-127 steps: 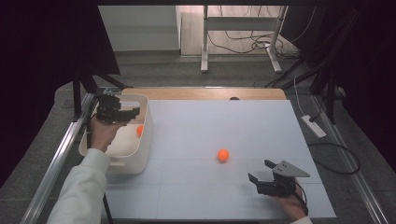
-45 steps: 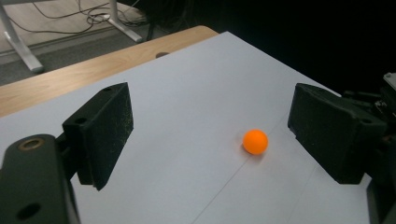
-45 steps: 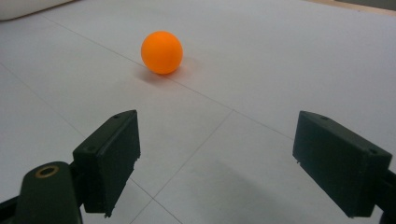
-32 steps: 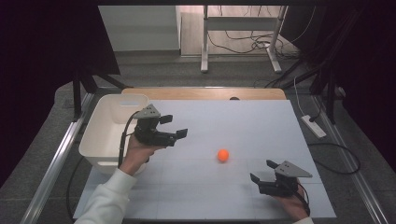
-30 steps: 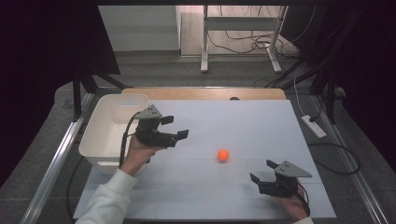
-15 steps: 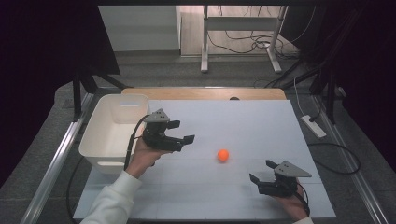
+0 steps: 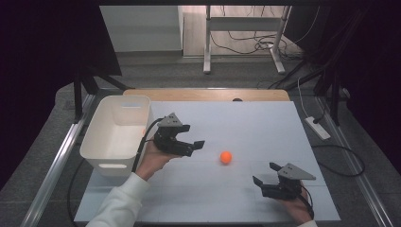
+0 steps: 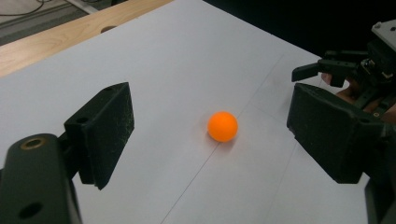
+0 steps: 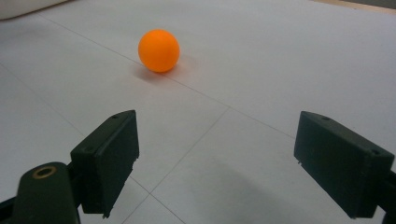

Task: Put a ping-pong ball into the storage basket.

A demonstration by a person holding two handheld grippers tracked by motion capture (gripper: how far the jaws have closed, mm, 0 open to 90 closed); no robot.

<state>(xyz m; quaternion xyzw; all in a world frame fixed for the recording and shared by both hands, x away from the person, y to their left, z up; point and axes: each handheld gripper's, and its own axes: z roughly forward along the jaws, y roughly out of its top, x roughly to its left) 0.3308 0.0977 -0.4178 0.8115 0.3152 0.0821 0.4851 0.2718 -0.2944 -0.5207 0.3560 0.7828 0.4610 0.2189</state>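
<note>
An orange ball point(image 7: 226, 157) lies on the white table sheet point(image 7: 246, 118), a little right of centre. My left gripper point(image 7: 195, 147) hovers just left of it, open and empty, jaws pointing at the ball. In the left gripper view the ball point(image 8: 222, 126) sits ahead, between the spread jaws of that gripper point(image 8: 210, 100). My right gripper point(image 7: 265, 173) rests near the front right, open and empty, facing left. In the right gripper view the ball point(image 9: 159, 50) lies farther off, to the upper left of that gripper point(image 9: 219, 123).
A white plastic bin point(image 7: 113, 163) stands at the table's left edge, behind my left hand. A wooden strip point(image 7: 208, 94) runs along the far edge. The right gripper point(image 8: 345, 70) appears in the left gripper view beyond the ball. A power strip point(image 7: 318, 127) lies on the floor at the right.
My left gripper has moved from over the bin rightward across the table and now sits close to the ball. The ball and the right gripper have stayed put.
</note>
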